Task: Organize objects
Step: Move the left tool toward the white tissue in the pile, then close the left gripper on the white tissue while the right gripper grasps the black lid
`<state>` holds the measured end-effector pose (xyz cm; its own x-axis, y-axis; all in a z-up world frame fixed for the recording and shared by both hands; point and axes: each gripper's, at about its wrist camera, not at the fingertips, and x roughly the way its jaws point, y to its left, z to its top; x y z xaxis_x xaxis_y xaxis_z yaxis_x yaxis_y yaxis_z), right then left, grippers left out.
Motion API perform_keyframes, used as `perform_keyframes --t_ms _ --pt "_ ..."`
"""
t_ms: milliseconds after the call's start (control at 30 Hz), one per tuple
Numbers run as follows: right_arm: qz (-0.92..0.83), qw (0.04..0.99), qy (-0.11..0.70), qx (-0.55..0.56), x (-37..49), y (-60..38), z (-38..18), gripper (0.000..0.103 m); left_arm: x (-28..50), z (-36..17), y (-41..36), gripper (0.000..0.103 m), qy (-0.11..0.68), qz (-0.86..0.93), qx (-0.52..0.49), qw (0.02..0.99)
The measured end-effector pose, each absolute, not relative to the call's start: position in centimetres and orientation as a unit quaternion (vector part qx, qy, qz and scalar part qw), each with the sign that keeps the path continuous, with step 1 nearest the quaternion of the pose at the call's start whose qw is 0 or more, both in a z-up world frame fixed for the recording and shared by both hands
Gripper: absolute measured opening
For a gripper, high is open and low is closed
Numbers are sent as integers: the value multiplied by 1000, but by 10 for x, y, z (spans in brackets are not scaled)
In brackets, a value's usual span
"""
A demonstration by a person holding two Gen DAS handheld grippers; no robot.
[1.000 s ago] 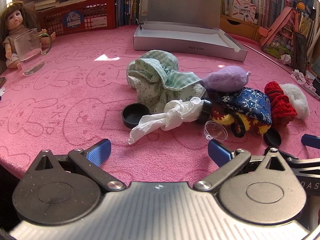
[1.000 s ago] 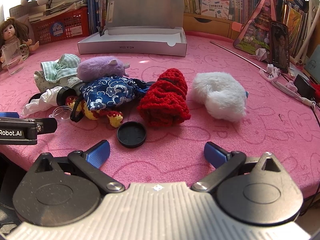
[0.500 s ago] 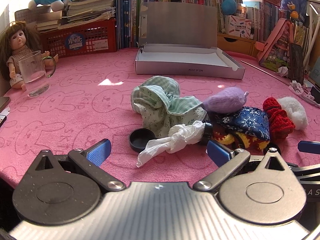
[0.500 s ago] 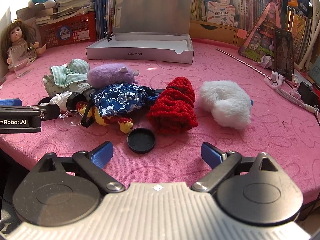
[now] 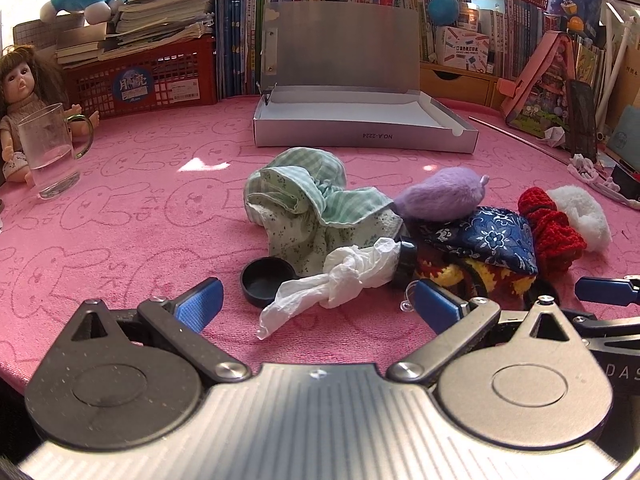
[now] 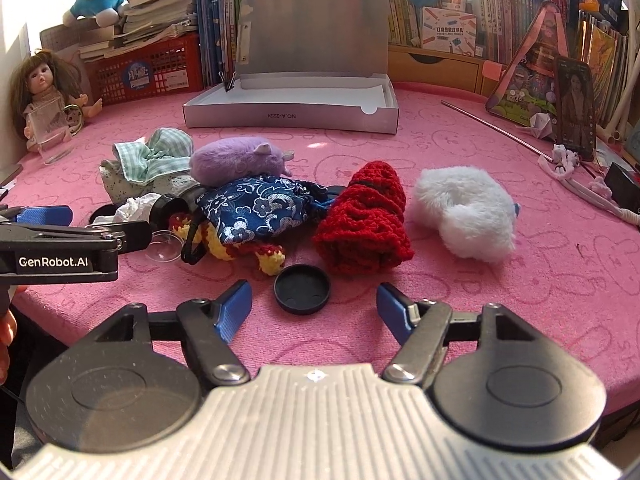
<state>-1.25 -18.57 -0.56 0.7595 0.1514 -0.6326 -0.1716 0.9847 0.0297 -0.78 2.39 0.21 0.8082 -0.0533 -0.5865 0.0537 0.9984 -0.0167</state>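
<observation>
A doll (image 5: 20,100) and glass mug (image 5: 50,152) are seen at the far left of the pink tabletop (image 5: 140,208). Pouches (image 6: 256,208) are heaped centrally, before an open grey box (image 5: 360,120); bookshelves (image 5: 500,12) are ranged behind. Both the left gripper (image 5: 316,300) and right gripper (image 6: 314,304) are held with fingers spread, nothing pinched.

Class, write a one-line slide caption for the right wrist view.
Open right gripper hovers near a black lid before the pouch pile on the pink table.
</observation>
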Motion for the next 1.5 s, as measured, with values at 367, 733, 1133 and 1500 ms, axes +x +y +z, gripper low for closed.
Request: perform_keyframes --t_ms 367,733,1133,1500 --pt "94 938 332 -12 -10 -181 -5 58 -7 10 27 67 298 -44 8 953" --pt "87 938 335 -13 -9 -181 -6 41 -1 6 18 63 284 -69 20 956" --pt "86 939 331 -17 -9 -180 -8 37 -6 16 19 34 276 -95 14 957" --pt "86 940 330 -22 -9 -179 -9 37 -1 3 20 34 295 -92 16 951"
